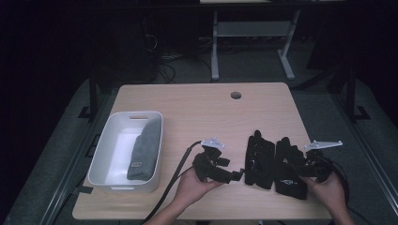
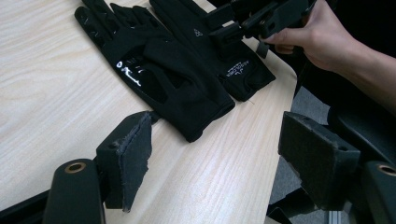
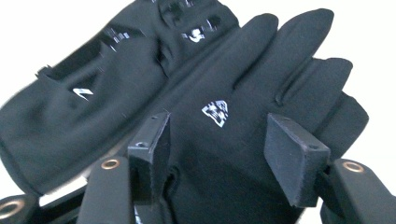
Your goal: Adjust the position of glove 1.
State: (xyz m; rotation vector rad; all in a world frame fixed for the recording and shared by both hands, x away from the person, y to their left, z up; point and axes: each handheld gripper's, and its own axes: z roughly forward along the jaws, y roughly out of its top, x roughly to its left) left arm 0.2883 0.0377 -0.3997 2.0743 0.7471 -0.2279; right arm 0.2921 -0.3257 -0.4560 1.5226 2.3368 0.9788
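2 black gloves are lying flat, side by side and touching, near the front edge of the table (image 1: 197,101). The left glove (image 1: 259,159) is lying with its fingers pointing away from the person and a glossy patch showing on its palm area. The right glove (image 1: 287,168) is lying just beside it, nearer the right edge, and a small white logo is being shown on its back in the right gripper view.

The left hand-held gripper (image 1: 238,177) is being held low over the table, pointed at the cuff of the left glove. Its jaws are being kept spread wide, with bare tabletop between them in the left gripper view; the left pad (image 2: 133,156) is close to the cuff but nothing is being pinched.

The right hand-held gripper (image 1: 300,161) is being held over the right glove. Its jaws are standing apart on either side of the logo (image 3: 215,113), above the fabric, and the pads are not being pressed on it.

At the left of the table, a white bin (image 1: 105,154) is standing well apart from the gloves, and a grey folded cloth (image 1: 145,150) is lying in it.
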